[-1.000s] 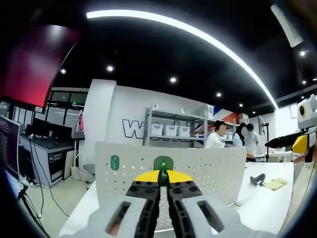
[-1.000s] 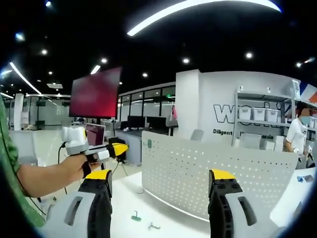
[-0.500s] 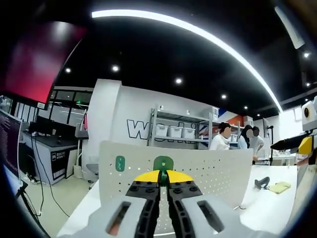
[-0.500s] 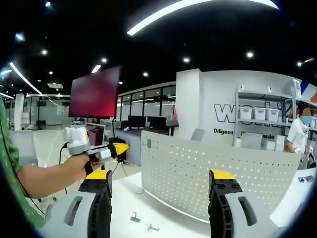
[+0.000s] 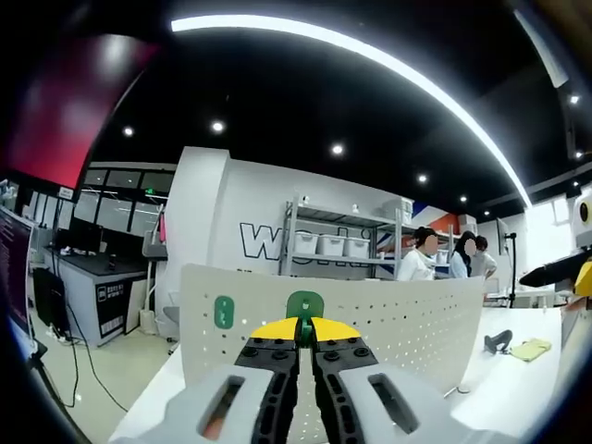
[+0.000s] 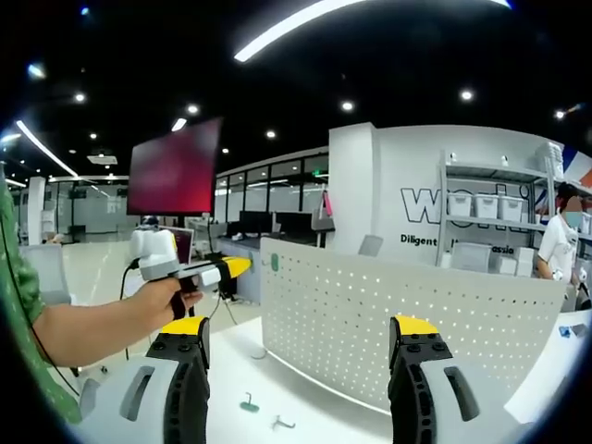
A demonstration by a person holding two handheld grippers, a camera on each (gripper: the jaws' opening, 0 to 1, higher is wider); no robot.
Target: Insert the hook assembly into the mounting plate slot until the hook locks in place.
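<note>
Hook assembly (image 5: 304,306) half-hidden inside left gripper (image 5: 304,331).

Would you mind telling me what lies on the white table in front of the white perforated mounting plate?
On the white table, before the white perforated mounting plate, lie a small green hook and a small metal piece. The right gripper's bodies cover the table beside them.

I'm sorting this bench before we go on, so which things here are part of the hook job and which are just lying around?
Job:
green hook in left gripper
white pegboard mounting plate
green hook already on plate

Lying about:
loose hooks on table
yellow cloth
dark tool
</note>
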